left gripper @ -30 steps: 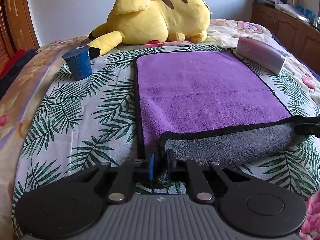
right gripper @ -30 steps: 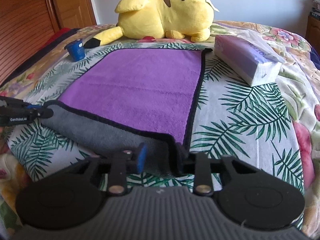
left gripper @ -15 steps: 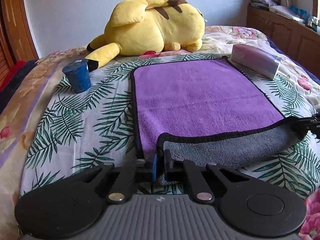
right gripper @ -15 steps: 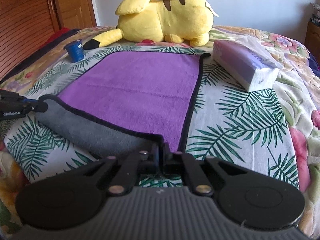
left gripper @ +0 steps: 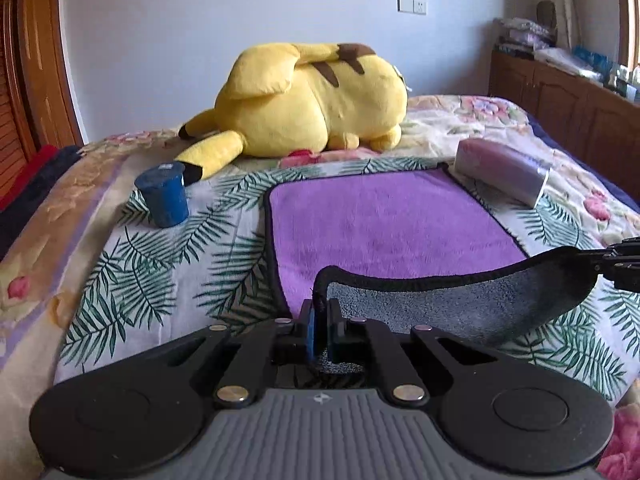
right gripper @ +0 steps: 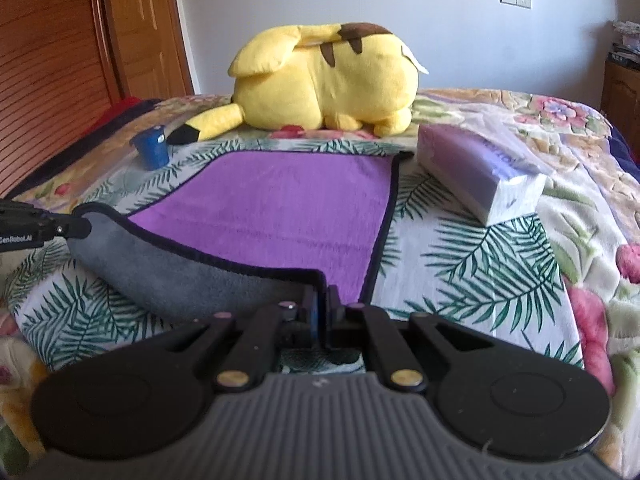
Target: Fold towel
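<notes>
my left tool pinching the towel's near-left corner | right tool clamped on the near-right corner | near edge lifted, grey underside showing | rest lies flat on the bed, near the yellow plush

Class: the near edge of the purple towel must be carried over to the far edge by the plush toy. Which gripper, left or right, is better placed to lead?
Neither clearly: left gripper and right gripper each pinch a near corner of the towel, both lifted. They should move together.
</notes>
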`<state>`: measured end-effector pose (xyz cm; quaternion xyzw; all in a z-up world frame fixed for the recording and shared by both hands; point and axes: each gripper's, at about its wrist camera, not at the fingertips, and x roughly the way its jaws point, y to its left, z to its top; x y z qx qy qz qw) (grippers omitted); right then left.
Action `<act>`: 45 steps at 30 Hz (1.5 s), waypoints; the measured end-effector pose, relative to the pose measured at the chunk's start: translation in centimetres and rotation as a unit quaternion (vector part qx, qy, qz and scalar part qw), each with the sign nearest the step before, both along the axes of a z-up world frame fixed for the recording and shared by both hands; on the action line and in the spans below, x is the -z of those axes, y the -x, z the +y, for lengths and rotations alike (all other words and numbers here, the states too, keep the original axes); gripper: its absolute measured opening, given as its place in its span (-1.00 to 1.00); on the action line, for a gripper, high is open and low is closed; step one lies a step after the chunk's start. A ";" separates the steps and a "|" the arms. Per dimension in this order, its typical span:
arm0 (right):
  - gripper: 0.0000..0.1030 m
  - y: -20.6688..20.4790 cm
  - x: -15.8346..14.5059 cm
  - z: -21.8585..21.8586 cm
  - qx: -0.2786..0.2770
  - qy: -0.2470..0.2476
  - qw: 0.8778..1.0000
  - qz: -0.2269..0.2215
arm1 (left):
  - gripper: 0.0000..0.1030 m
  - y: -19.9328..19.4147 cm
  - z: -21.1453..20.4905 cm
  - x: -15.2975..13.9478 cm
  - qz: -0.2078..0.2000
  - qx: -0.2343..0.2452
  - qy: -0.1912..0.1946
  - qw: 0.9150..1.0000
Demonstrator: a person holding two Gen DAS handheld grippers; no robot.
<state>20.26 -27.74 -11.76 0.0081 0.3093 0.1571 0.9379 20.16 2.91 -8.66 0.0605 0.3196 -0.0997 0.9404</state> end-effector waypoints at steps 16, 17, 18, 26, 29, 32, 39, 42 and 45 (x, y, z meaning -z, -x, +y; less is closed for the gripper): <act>-0.92 -0.8 -0.7 0.0 -0.008 -0.002 1.000 -0.025 | -0.89 -0.3 0.3 -1.0 -0.019 0.000 0.021 1.000; -0.92 -1.0 -0.7 0.0 -0.008 -0.002 1.000 -0.027 | -0.89 -0.3 0.2 -1.1 -0.020 0.000 0.020 1.000; -0.92 -1.0 -0.7 0.0 -0.007 -0.002 1.000 -0.028 | -0.89 -0.4 0.2 -1.1 -0.022 0.000 0.019 1.000; -0.92 -1.8 -1.0 -0.3 -0.008 -0.004 0.999 -0.042 | -0.90 -1.6 0.0 -1.4 -0.032 0.004 0.010 0.999; -0.92 -2.3 -1.1 -0.3 -0.009 -0.001 0.999 -0.047 | -0.90 -2.2 0.0 -1.6 -0.036 0.006 0.009 0.999; -0.92 -2.8 -1.1 -0.2 -0.010 0.003 0.999 -0.052 | -0.90 -2.8 0.0 -1.8 -0.039 0.010 0.008 0.999; -0.92 -4.1 -0.9 -0.2 -0.014 0.011 0.998 -0.058 | -0.90 -4.2 -0.2 -1.3 -0.039 0.018 -0.003 0.999; -0.92 -4.7 -0.7 -0.1 -0.014 0.017 0.998 -0.058 | -0.90 -4.9 -0.2 -0.8 -0.037 0.021 -0.008 0.999; -0.92 -5.1 -0.6 0.0 -0.018 0.024 0.998 -0.060 | -0.91 -5.5 -0.3 -0.4 -0.036 0.023 -0.009 0.999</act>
